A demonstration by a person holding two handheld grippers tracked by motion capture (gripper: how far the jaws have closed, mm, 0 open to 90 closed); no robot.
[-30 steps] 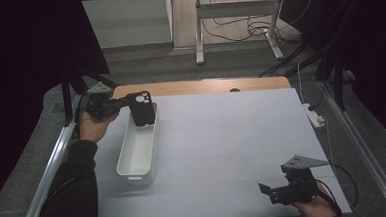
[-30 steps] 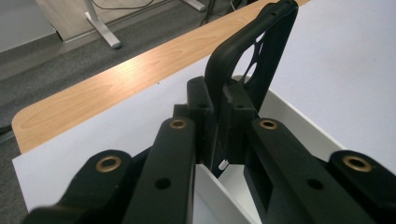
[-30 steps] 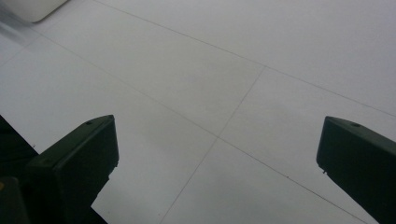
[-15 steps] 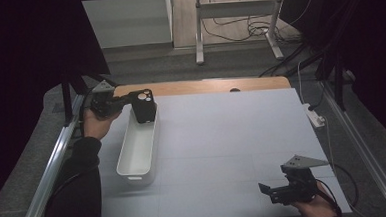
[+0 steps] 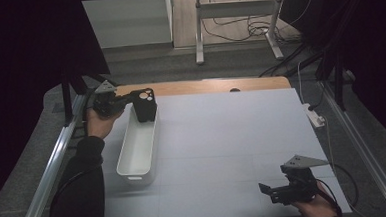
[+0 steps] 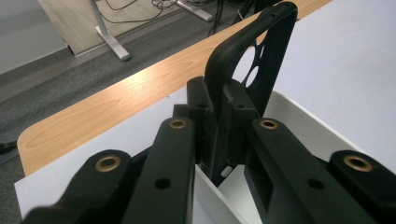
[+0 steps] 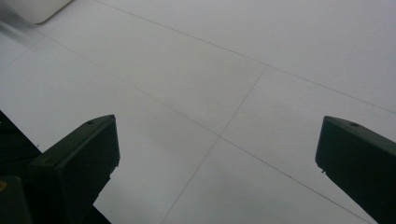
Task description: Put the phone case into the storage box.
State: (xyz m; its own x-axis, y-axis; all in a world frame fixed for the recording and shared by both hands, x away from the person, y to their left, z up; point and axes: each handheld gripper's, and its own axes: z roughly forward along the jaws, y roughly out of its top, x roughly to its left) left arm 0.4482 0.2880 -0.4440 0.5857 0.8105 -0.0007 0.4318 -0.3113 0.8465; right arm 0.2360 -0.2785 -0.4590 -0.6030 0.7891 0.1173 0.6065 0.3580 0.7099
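Your left gripper [image 6: 219, 135] has its fingers [image 6: 198, 100] pinching a black phone case [image 6: 261, 56] upright over the far end of the white bin [image 5: 138, 146], while your right gripper [image 7: 217, 154] rests with fingers [image 7: 79, 154] spread above the bare tabletop [image 5: 232, 136].

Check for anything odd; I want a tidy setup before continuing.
Nothing stands out. The left gripper holds a black phone case over the far end of the white bin, which sits square and undamaged.

Phone case [image 6: 261, 56] matt black plastic; bin [image 5: 138, 146] smooth white plastic; table edge [image 6: 107, 109] glossy wood
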